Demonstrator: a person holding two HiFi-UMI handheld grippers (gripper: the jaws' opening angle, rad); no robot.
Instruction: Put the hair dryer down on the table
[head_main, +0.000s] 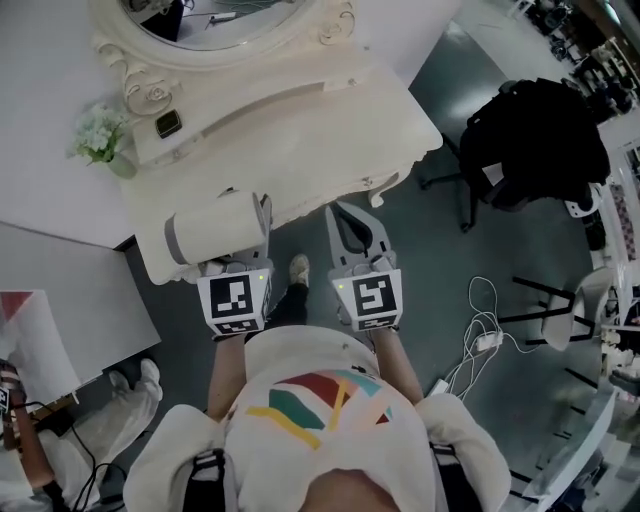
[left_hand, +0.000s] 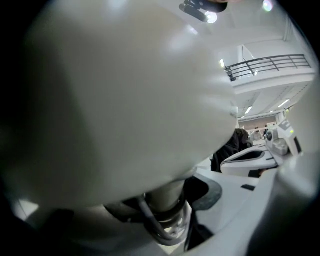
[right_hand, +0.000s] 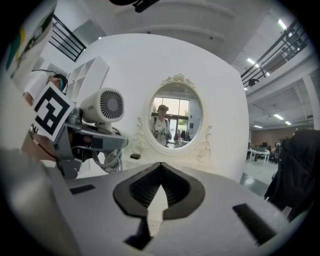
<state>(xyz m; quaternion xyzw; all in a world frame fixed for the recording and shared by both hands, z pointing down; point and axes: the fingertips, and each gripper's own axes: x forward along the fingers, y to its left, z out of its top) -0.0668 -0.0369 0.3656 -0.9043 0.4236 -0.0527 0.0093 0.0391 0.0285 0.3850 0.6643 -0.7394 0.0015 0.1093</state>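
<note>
The left gripper (head_main: 260, 232) has its jaws closed on the handle of the hair dryer (head_main: 213, 238), low under the barrel. This is probably so that the heavy barrel sits level above the grip and does not tip. The dryer is in the air over the front edge of the table (head_main: 300, 130) and is not yet put down. Its body is a smooth matte white cylinder with a grey band, and at the back it has a round grille with fine slots. A pale cord (left_hand: 150, 220) lies in loops around the handle, so it can catch when the dryer is lowered. The right gripper (head_main: 352, 232) waits beside it with the jaws shut, their ribbed dark pads meeting at the tips on nothing. The table is cream with a glossy top and carved curly edges, under an oval mirror (right_hand: 172, 117).
</note>
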